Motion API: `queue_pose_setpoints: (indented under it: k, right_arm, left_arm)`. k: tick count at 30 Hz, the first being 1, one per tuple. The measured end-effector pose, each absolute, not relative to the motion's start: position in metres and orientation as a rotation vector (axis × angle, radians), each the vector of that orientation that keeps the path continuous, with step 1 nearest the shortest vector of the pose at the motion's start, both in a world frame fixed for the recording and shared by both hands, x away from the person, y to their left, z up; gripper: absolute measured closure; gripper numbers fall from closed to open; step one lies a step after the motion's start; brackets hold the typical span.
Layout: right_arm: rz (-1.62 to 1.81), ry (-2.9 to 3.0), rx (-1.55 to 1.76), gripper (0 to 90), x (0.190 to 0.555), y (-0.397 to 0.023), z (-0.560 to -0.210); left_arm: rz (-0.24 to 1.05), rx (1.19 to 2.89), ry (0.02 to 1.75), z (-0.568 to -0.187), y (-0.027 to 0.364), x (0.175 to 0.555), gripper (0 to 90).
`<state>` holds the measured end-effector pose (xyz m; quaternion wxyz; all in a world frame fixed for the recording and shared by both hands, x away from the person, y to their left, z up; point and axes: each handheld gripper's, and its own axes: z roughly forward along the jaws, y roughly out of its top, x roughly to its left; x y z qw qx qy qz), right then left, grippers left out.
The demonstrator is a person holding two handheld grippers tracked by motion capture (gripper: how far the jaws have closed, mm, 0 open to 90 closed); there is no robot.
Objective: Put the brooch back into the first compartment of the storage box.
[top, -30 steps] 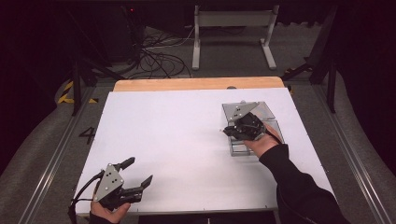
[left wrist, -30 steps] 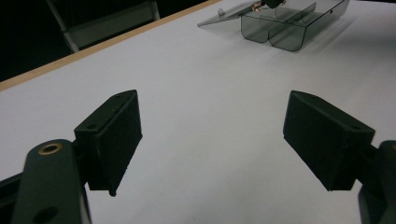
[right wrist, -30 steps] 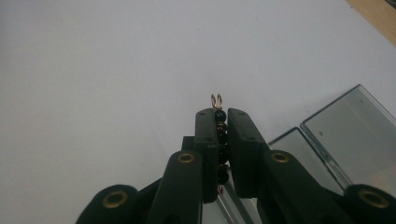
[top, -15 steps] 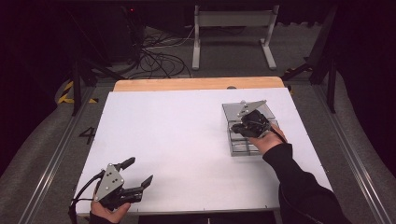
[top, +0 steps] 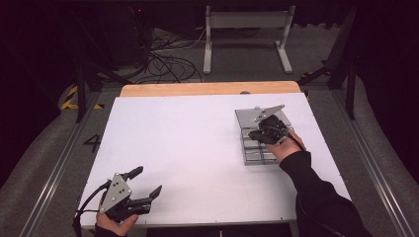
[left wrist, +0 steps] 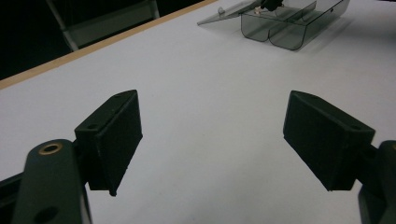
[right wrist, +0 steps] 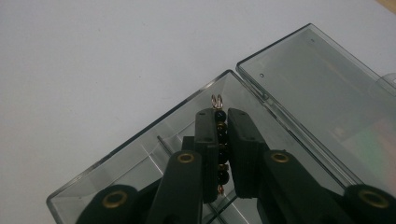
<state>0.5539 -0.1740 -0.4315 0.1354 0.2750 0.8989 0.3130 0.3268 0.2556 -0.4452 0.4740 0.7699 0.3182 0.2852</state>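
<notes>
Right gripper (right wrist: 221,140) is clamped on a string of dark beads (right wrist: 221,140), gold loops poking out past the jaw tips, and it hangs right over the open clear box (right wrist: 140,154). Directly beneath the jaws sits a divided compartment of that box; the flipped-back lid (right wrist: 322,102) lies flat just beyond and to the side. By the look of it the pick-up is done and the beads are at the box, with only the setting-down and release left, then perhaps closing the lid. Over at the near edge of the table (top: 197,148), the left gripper (top: 143,190) rests with its jaws spread wide on nothing, the box well ahead of it across bare white surface.
</notes>
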Motion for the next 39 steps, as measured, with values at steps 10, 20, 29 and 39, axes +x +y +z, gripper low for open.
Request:
queue_pose_setpoints:
  k: [10,20,29,39]
  right_arm:
    - [0.918,2.599,0.820,79.9,0.557,-0.174,-0.435]
    - [0.946,2.580,0.839,72.6,0.557,-0.176,-0.434]
    - [1.007,2.534,0.798,58.3,0.545,-0.175,-0.420]
    - [1.110,2.493,0.731,46.3,0.522,-0.171,-0.397]
  left_arm:
    - [0.698,1.883,0.779,-0.445,0.256,0.327,20.2]
    - [0.698,1.881,0.780,-0.445,0.256,0.327,20.2]
    - [0.698,1.882,0.779,-0.445,0.256,0.327,20.2]
    - [0.696,1.881,0.780,-0.445,0.256,0.327,20.3]
